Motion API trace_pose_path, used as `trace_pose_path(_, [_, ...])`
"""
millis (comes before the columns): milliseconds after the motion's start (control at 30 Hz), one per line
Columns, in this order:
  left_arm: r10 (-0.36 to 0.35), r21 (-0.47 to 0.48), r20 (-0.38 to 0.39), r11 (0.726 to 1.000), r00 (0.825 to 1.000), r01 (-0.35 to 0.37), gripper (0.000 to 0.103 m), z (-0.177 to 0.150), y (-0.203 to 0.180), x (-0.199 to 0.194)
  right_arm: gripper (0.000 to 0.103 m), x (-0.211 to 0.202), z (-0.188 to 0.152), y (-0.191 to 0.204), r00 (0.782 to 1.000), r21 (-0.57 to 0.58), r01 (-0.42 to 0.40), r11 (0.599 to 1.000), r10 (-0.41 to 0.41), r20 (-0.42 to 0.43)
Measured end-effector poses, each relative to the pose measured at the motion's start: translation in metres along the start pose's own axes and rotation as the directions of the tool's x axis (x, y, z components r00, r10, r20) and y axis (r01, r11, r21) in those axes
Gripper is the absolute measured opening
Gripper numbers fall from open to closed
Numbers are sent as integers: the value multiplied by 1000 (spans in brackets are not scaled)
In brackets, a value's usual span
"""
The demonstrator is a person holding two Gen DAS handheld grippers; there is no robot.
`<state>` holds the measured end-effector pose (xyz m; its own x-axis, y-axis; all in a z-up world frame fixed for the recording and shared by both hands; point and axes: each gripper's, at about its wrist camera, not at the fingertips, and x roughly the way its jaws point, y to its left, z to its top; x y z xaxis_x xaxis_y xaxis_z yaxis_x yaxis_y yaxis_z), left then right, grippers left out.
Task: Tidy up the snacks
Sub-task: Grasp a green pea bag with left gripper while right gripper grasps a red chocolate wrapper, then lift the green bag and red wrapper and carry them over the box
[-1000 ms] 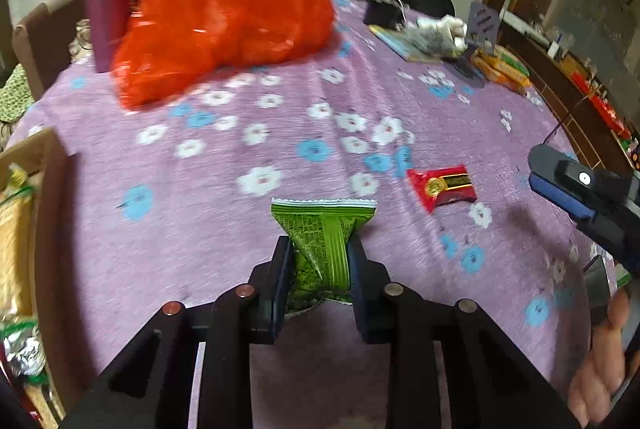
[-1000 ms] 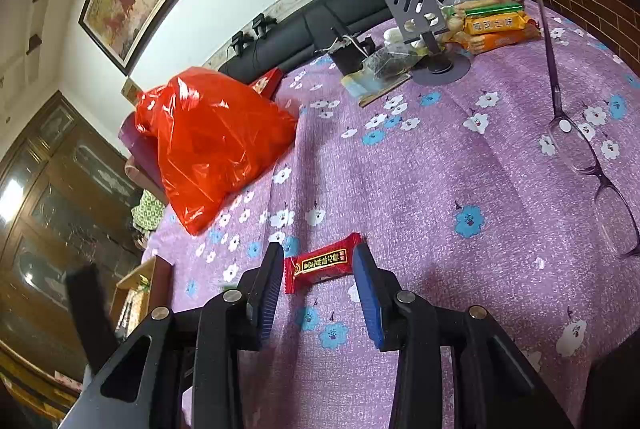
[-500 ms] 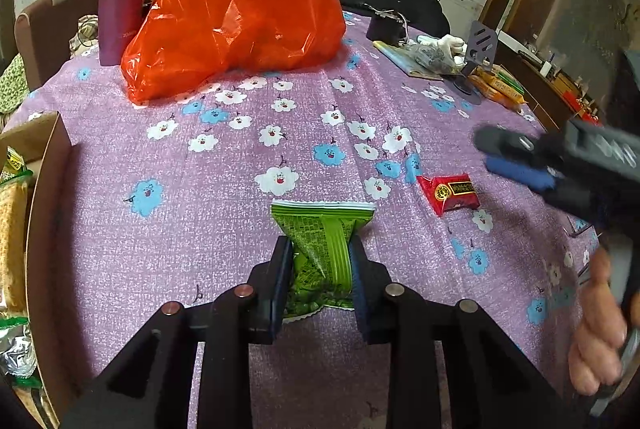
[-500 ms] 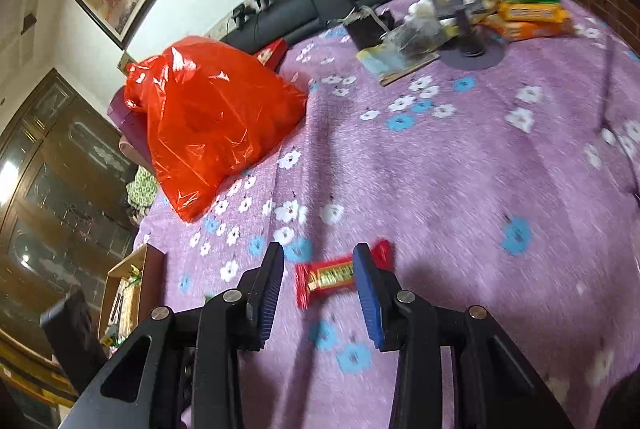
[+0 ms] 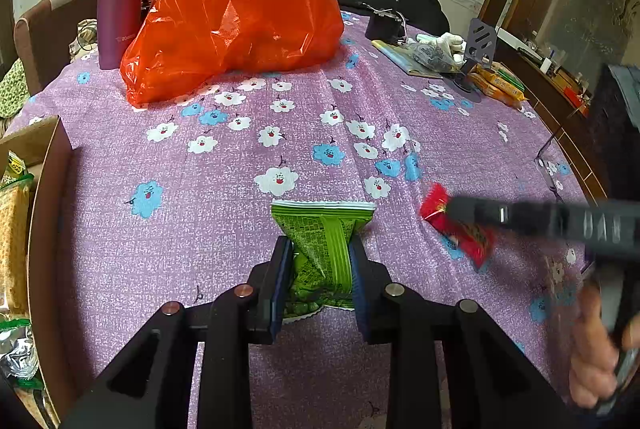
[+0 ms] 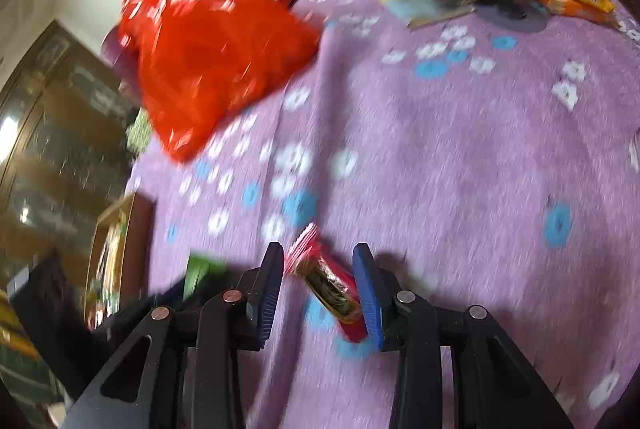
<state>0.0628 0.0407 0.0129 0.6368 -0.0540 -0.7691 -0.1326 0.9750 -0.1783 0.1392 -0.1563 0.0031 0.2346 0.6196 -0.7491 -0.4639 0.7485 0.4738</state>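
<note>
Here left tongs (image 5: 320,269) pinch the green packet (image 5: 322,249) — right tongs (image 6: 318,281) gape around the red bar (image 6: 332,289).

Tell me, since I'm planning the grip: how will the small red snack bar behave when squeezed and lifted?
The red snack bar looks small and flat, so probably light. Its glossy wrapper may slip. It lies slantwise between the right gripper fingers, so it may twist as they close.

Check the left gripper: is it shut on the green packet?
Shut. The left gripper has both pads pressed into the green packet, pinching its middle into creases.
</note>
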Motion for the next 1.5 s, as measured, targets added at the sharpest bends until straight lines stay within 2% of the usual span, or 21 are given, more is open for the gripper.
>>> trace_pose_path(233, [4, 8, 5, 1000, 1000, -4, 27, -1, -1, 1, 38, 1, -23, 27, 987, -171, 161, 972, -154, 50])
trace_pose_path(333, [14, 19, 10, 1000, 1000, -14, 27, -1, -2, 0, 24, -1, -35, 34, 966, -234, 258, 937, -240, 100])
trace_pose_path(367, [21, 27, 14, 999, 1000, -21, 26, -1, -4, 0, 22, -2, -37, 34, 963, -233, 265, 936, -245, 112])
trace_pose_path(533, [16, 32, 27, 999, 1000, -17, 26, -1, -6, -2, 21, -16, -38, 29, 955, -194, 265, 945, -229, 190])
trace_pose_path(767, [17, 47, 65, 999, 998, -20, 26, 0, -10, -9, 21, -43, -33, 28, 946, -116, 183, 976, -143, 290])
trace_pose_path(867, [11, 52, 70, 999, 997, -15, 26, 1, -12, -10, 21, -46, -33, 31, 948, -107, 142, 984, -104, 300])
trace_pose_path(1067, [28, 89, 108, 995, 994, -38, 26, -1, -20, -17, 21, -37, -37, 42, 957, -138, 134, 981, -92, 275])
trace_pose_path(1300, [91, 146, 213, 982, 973, -124, 26, -1, -32, -31, 21, -37, -42, 50, 951, -168, 151, 974, -97, 292])
trace_pose_path(1400, [118, 162, 248, 973, 962, -161, 26, -2, -36, -34, 21, -40, -42, 49, 948, -160, 150, 976, -97, 302])
trace_pose_path(1500, [127, 169, 258, 970, 958, -174, 26, -2, -38, -35, 21, -42, -42, 48, 945, -157, 158, 975, -103, 310])
